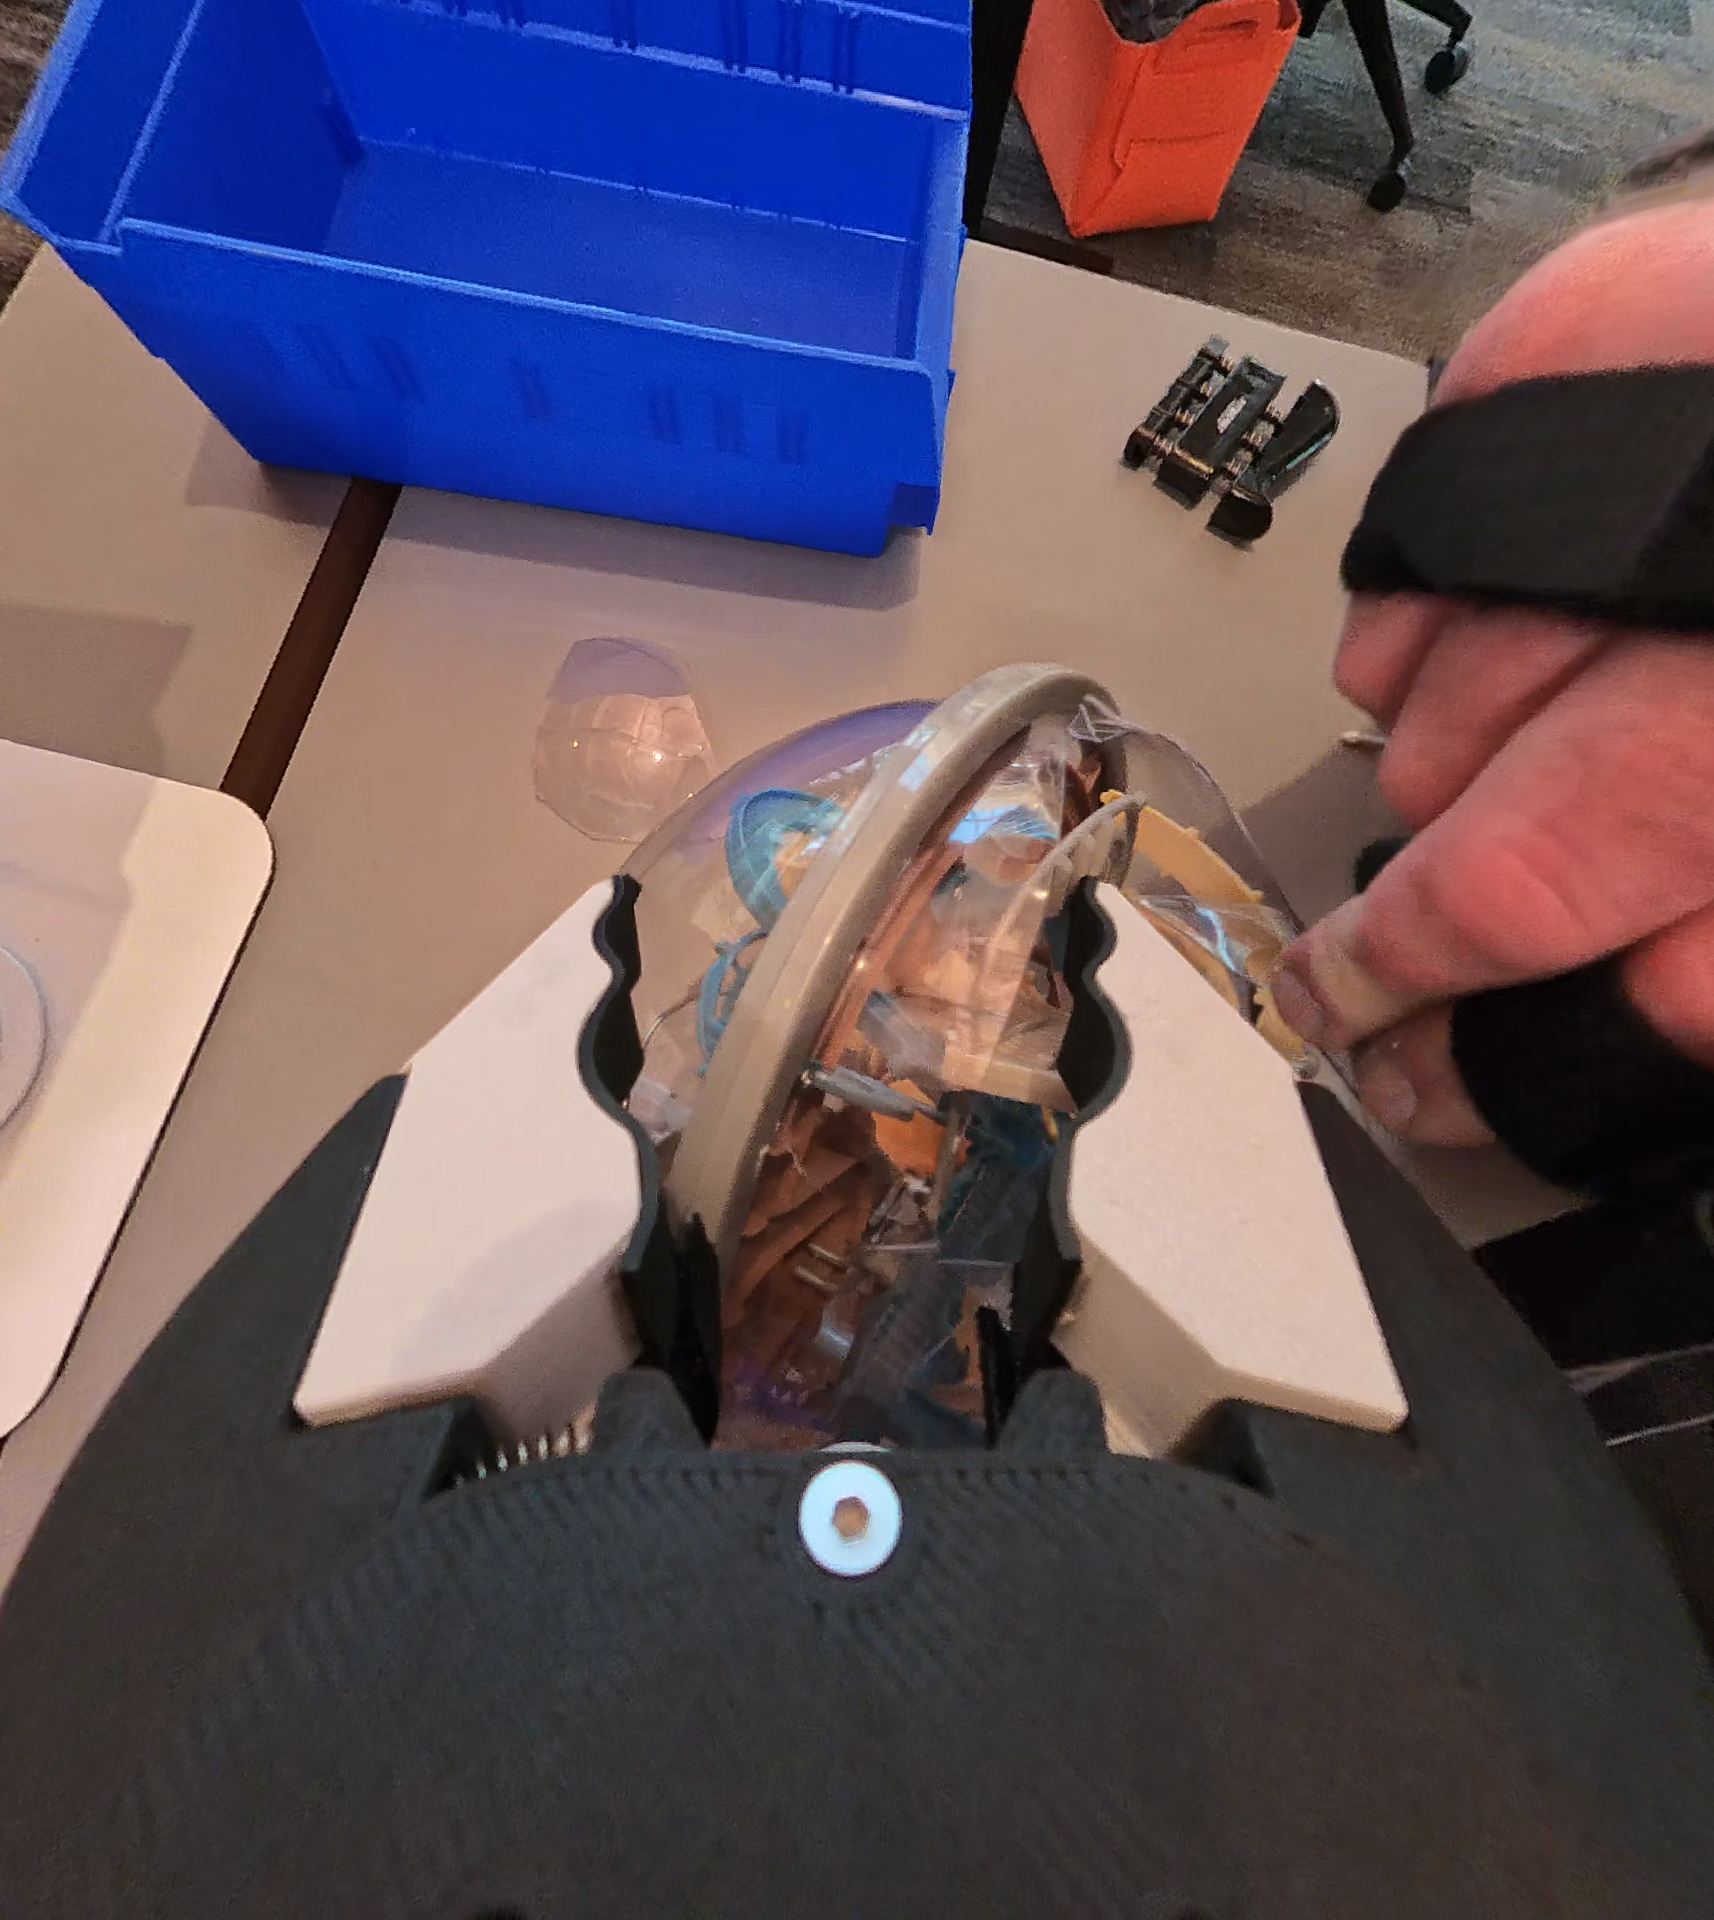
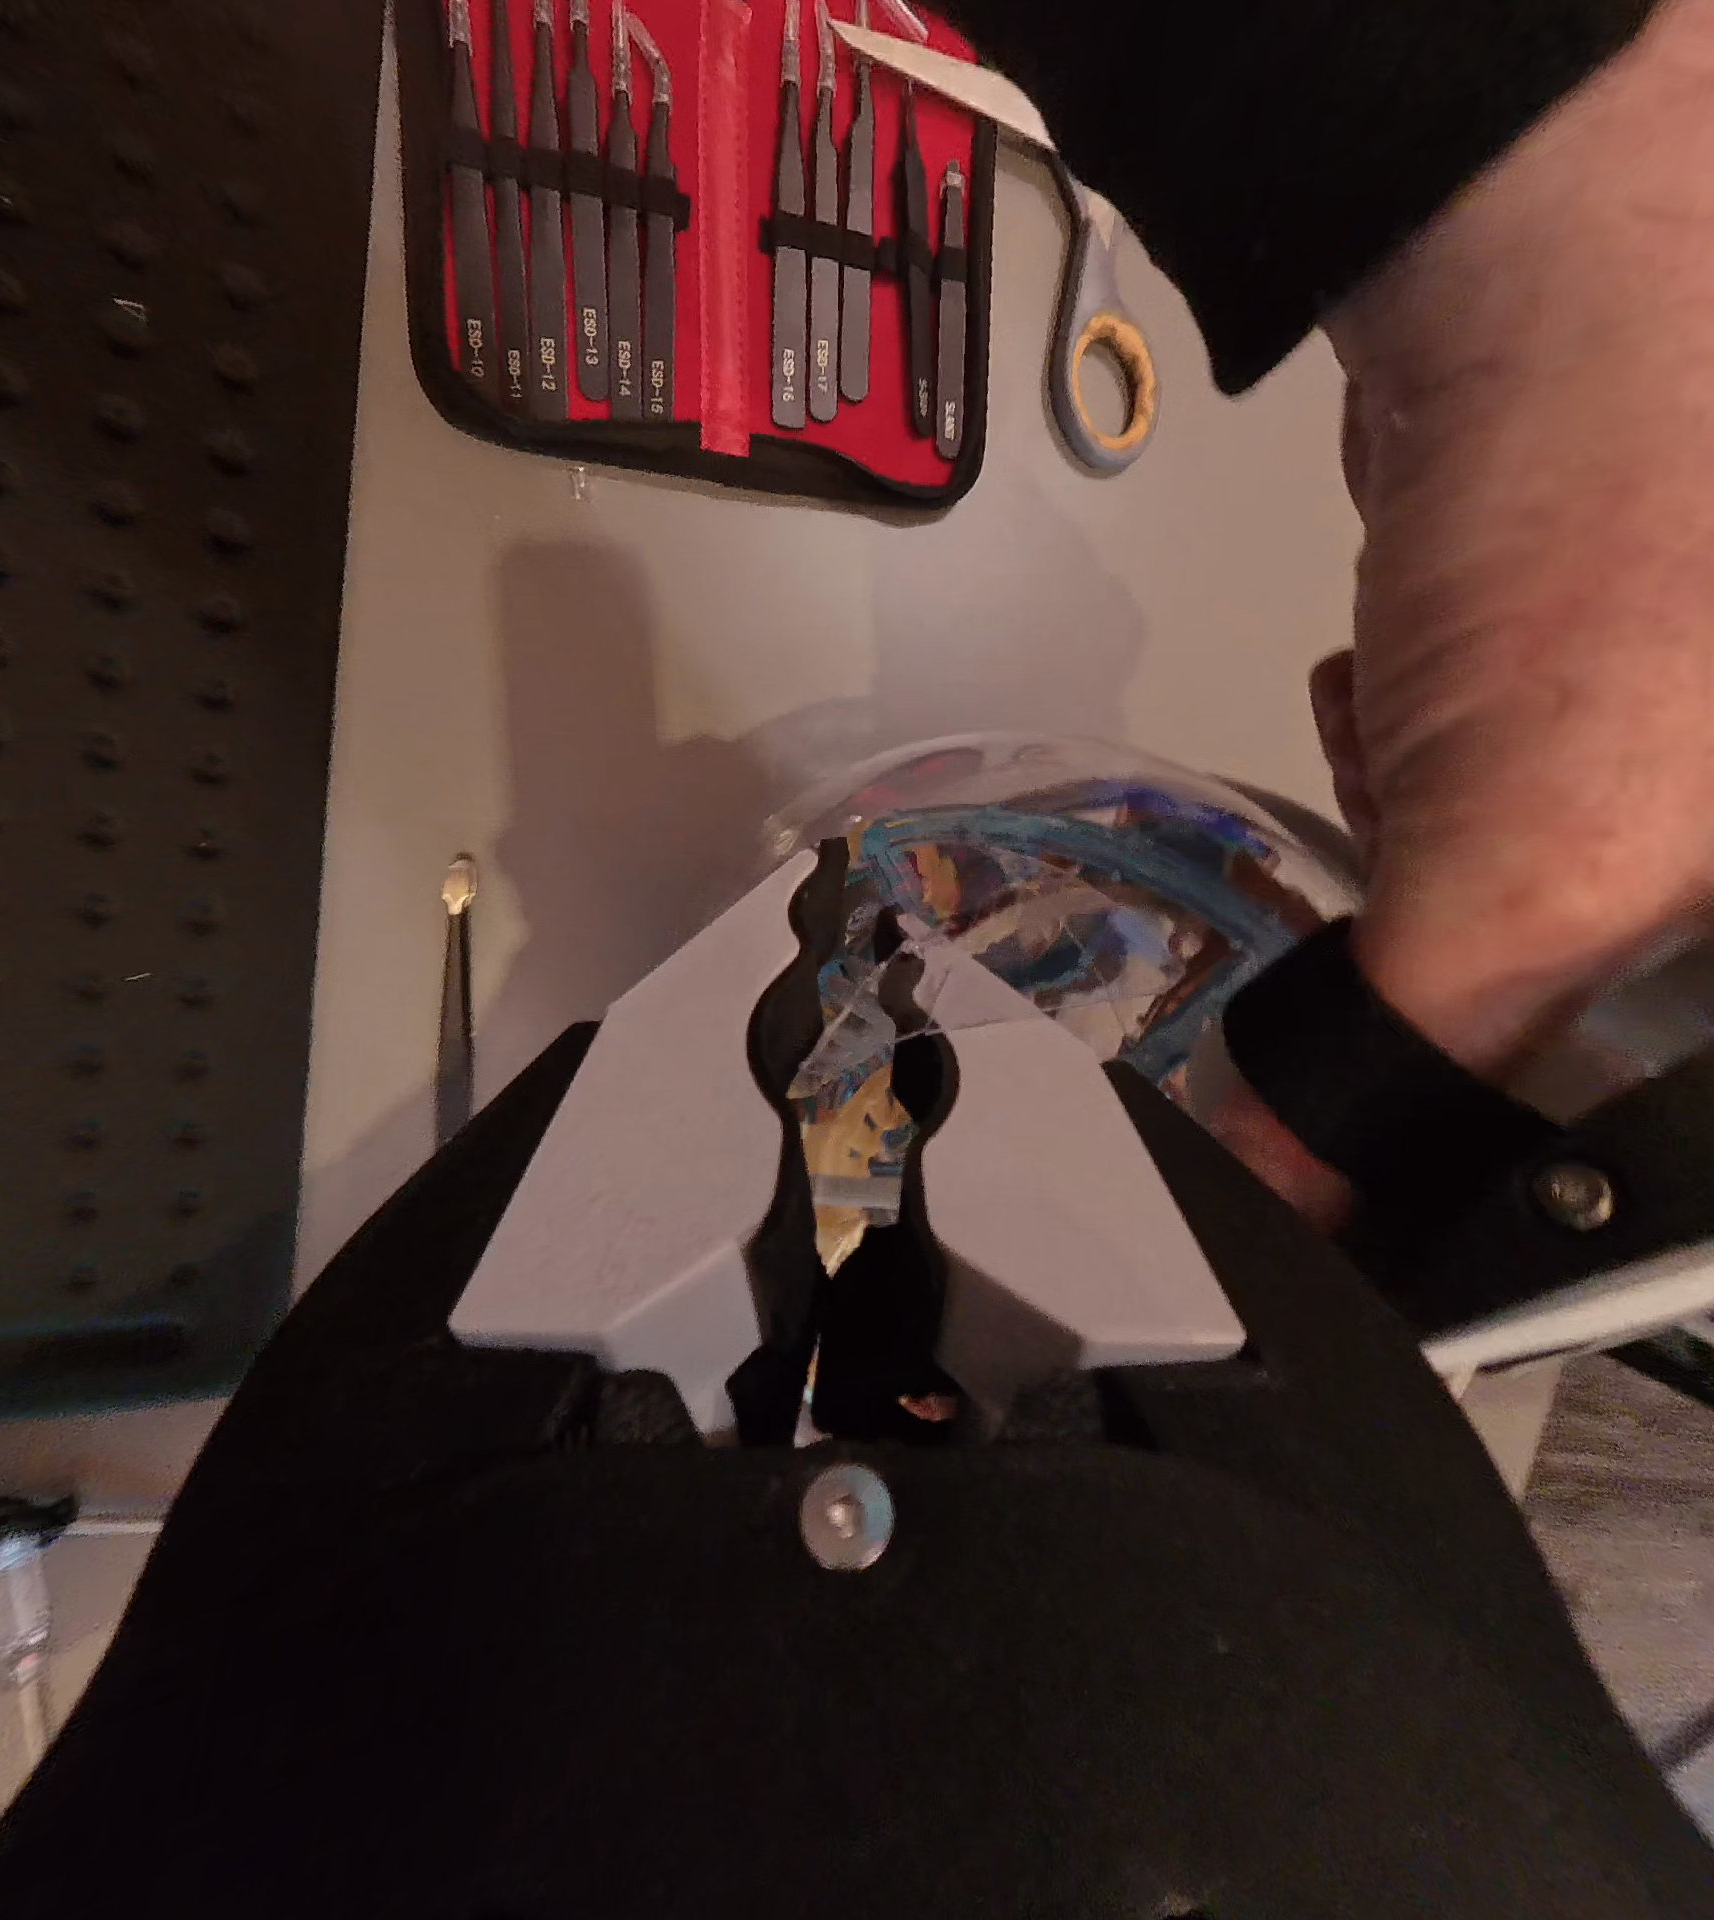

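Note:
My left gripper (image 1: pixel 858 899) is shut on a clear plastic maze ball (image 1: pixel 832 997) with a grey ring (image 1: pixel 946 769) around its middle and blue, orange and yellow tracks inside. The ball's right half is cracked open, with jagged clear shell (image 1: pixel 1196 821) sticking out. A hand (image 1: pixel 1580 831) holding the other gripper is close on the right. In the right wrist view, my right gripper (image 2: pixel 874 914) is shut on a broken edge of the clear shell (image 2: pixel 853 1132). The ball (image 2: pixel 1092 862) lies just beyond it, with the other hand (image 2: pixel 1559 675) over it.
A blue bin (image 1: pixel 541 312) stands at the back of the grey table (image 1: pixel 417 935), an orange bag (image 1: pixel 1144 114) on the floor behind. A black clip part (image 1: pixel 1232 436), a clear dome fragment (image 1: pixel 624 748) and a white blister card (image 1: pixel 22 1018) lie around. A red tweezer case (image 2: pixel 707 239), scissors (image 2: pixel 1107 384), a loose tweezer (image 2: pixel 458 997) and a black mat (image 2: pixel 105 623) are nearby.

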Tool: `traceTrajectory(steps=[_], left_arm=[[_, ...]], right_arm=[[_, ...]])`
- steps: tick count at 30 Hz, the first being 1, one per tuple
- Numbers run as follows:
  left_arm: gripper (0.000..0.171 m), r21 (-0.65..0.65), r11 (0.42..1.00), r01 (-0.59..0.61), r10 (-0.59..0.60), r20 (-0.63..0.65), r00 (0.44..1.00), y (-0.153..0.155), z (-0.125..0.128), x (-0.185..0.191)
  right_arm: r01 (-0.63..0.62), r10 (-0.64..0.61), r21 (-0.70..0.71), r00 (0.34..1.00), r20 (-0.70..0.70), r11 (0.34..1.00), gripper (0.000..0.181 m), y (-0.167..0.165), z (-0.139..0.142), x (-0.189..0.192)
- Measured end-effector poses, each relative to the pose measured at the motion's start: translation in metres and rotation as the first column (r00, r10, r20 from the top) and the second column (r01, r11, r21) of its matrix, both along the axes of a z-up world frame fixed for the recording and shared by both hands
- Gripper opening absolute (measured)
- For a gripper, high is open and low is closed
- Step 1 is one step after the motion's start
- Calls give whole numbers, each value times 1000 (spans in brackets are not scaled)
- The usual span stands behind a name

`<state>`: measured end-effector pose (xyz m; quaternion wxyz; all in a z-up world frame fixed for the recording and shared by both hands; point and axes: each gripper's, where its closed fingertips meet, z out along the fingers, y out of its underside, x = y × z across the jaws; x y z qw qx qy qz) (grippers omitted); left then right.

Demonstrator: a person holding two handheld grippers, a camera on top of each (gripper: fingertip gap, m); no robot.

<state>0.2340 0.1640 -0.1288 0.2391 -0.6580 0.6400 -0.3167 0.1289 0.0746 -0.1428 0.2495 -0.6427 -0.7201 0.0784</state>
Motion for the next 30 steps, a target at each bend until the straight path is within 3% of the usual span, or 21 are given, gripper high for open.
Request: traceTrajectory(steps=[1, 4, 7, 14, 17, 20, 30], left_arm=[[80, -6, 1000, -6, 6, 8, 1000, -2, 0, 2], [76, -11, 998, -56, 56, 8, 998, 5, 0, 8], [74, -8, 996, -87, 87, 9, 996, 10, 0, 11], [67, -9, 992, -122, 123, 59, 991, 19, 2, 21], [77, -4, 992, -129, 130, 47, 990, 19, 1, 28], [74, -41, 991, -125, 128, 79, 989, 18, 2, 34], [81, -82, 990, -114, 125, 139, 982, 9, 4, 45]], right_arm=[[22, -22, -31, 1000, 7, 999, 4, -2, 0, 5], [130, -126, -68, 990, 67, 989, 26, -2, -1, 20], [236, -235, -81, 972, 23, 968, 36, 7, 0, 24], [360, -392, -197, 906, -158, 912, 32, 16, 14, 32], [349, -383, -183, 899, -213, 919, 18, 18, 18, 27], [313, -327, -99, 918, -223, 945, 7, 18, 18, 30], [186, -180, 150, 982, -51, 971, 0, 15, 4, 28]])
